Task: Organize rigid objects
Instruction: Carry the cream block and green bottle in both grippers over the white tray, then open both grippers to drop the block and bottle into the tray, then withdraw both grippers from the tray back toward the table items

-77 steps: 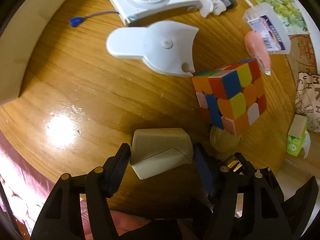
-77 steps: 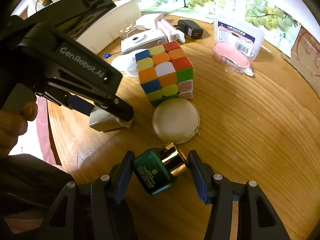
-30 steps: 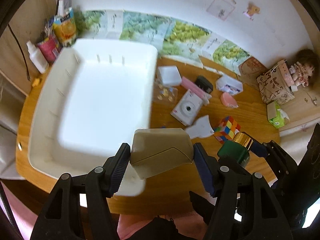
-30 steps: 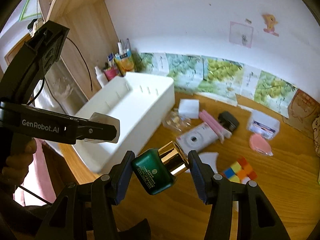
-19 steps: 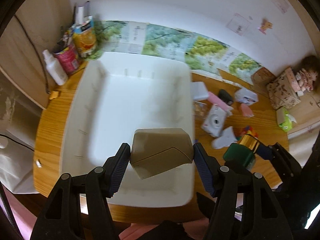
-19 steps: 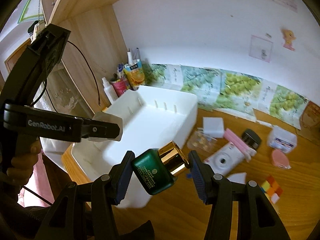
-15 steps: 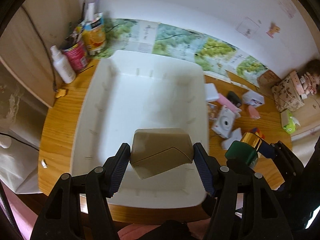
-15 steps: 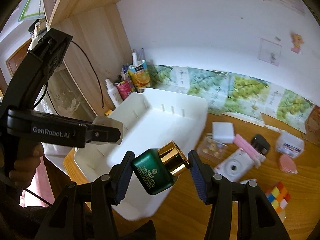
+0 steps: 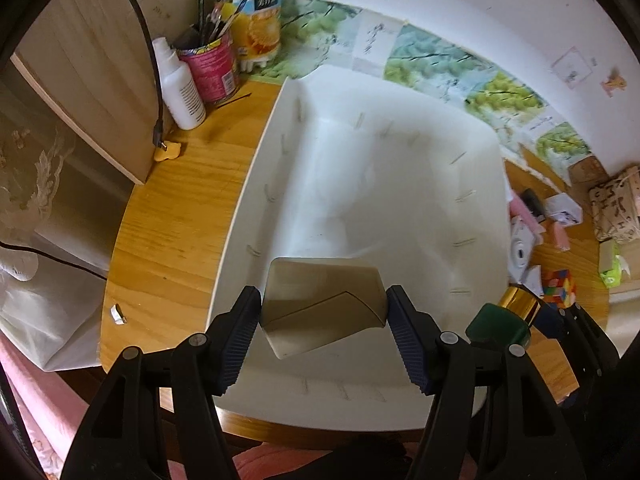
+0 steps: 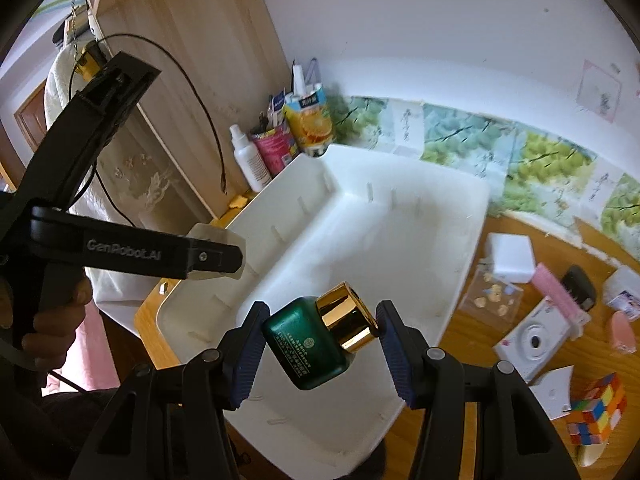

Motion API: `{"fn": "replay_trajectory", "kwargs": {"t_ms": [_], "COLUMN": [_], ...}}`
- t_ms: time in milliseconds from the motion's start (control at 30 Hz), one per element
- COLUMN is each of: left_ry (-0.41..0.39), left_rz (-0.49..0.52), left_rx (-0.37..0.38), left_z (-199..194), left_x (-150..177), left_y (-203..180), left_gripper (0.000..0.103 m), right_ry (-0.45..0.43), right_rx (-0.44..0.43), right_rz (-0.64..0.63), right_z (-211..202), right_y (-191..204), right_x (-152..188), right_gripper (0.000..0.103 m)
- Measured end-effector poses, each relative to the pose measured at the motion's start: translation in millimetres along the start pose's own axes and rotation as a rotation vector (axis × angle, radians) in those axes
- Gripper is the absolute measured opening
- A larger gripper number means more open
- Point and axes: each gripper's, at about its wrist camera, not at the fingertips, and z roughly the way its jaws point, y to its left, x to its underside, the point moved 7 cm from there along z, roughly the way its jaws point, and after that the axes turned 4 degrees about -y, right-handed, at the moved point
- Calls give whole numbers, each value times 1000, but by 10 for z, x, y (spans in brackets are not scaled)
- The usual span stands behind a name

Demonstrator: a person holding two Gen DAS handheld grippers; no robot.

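Beige faceted box [image 9: 323, 303] pinched between the blue pads of the left tongs [image 9: 323, 320], held in the air above the near part of the white plastic bin [image 9: 400, 184]. Green bottle with gold cap [image 10: 320, 334] pinched in the right tongs [image 10: 320, 338], tilted with the cap up and to the right, also hanging over the bin's near end. From the right wrist, left tongs [image 10: 218, 260] seen side-on at the left, gripped by a hand [image 10: 52, 320], the box [image 10: 216, 240] showing pale at their tip. From the left wrist, bottle [image 9: 504, 318] visible just beside the bin's right wall.

Bin bare inside, small ribs along its walls, standing on the wooden worktop [image 9: 176, 216]. Behind its far left corner: white spray bottle [image 9: 180, 88], pink can of pens [image 9: 210, 66], orange juice carton [image 9: 256, 26], close together against a wooden side panel [image 9: 92, 64] with a black cable [image 9: 144, 32] hanging down it.

To the right of the bin on the worktop: white box [image 10: 512, 258], clear case with small pieces [image 10: 494, 294], pink comb [image 10: 558, 292], black charger [image 10: 578, 286], white instant camera [image 10: 534, 340], white flat piece [image 10: 554, 392], colourful puzzle cube [image 10: 596, 410], pink oval item [image 10: 622, 330]. Grape-patterned paper [image 10: 532, 160] along the base of the white wall.
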Motion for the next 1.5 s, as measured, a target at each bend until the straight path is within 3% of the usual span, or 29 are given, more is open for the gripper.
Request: {"fn": "replay_trajectory", "kwargs": {"t_ms": [400,600,733,867,1133,1500], "left_ry": [53,41,16,-77,-401,-614], "left_rz": [41,31,31,38,119,178], "left_rx": [-10,-21,-17,0,66,214], "left_z": [193,197,150,-11,-614,-1151], "left_x": [-23,-40,-48,-81,-181,-86], "left_y": [-104,-94,-95,-153,-453,-873], "left_gripper": [69,84,84,84,84,84], "right_ry": [76,69,60,35,-87,-254], "right_rx": [12,13,17,30,83,223], "right_rz": [43,54,57,63,94,115], "right_z": [239,241,226,156,-164,-717], "right_y": [-56,-85,-87,-91,-142,-383], "right_x": [76,62,54,47,0,117], "right_gripper": [57,58,66,69,75,78]}}
